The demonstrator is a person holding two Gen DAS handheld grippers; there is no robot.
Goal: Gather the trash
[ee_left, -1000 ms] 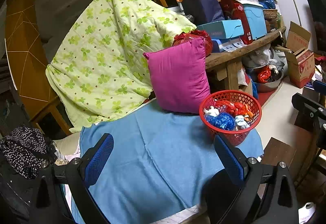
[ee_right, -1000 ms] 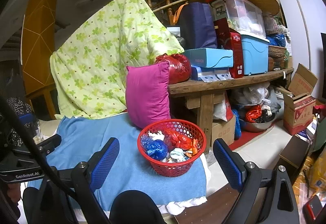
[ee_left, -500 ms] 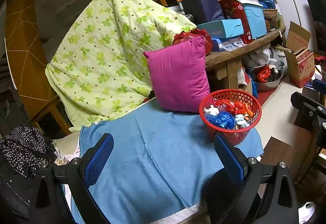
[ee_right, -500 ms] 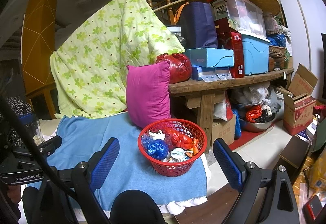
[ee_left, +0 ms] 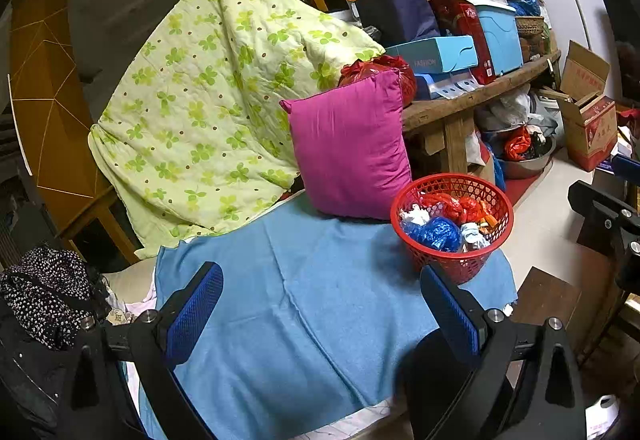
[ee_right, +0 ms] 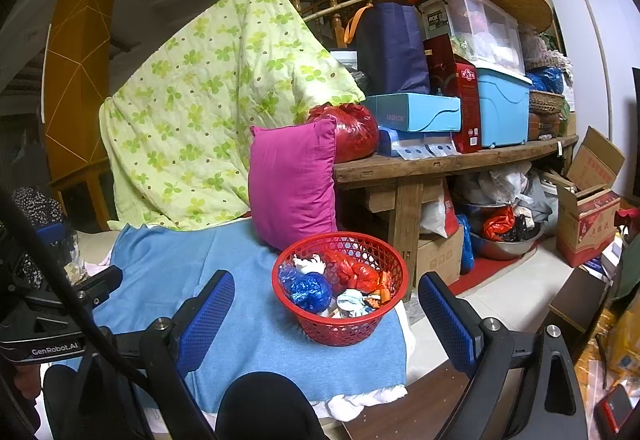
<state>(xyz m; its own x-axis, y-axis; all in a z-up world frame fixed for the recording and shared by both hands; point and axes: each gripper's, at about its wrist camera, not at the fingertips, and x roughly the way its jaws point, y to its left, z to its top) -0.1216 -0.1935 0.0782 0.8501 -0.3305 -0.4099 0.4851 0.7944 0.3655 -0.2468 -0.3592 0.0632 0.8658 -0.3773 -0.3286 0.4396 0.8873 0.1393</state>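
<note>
The red basket point(ee_right: 340, 290) sits at the near right corner of the blue cloth point(ee_left: 304, 304), and I can see the trash inside it: a crumpled blue bag point(ee_right: 310, 290), a red bag point(ee_right: 352, 270), white scraps and some orange bits. Right behind it the magenta pillow point(ee_right: 292, 183) stands upright, leaning on the end of the wooden surface point(ee_right: 452, 161). A green clover-print quilt point(ee_left: 216, 99) drapes down from the stair railing to the left of the pillow. On the wooden surface I make out a red tied bag point(ee_right: 354, 129), light blue boxes and a navy tote. My right tongs point(ee_right: 326, 314) are spread wide with nothing between the pads; the basket shows in the gap, well beyond them. My left tongs point(ee_left: 320, 306) are wide apart too, empty, over bare blue cloth, the basket off to their right.
</note>
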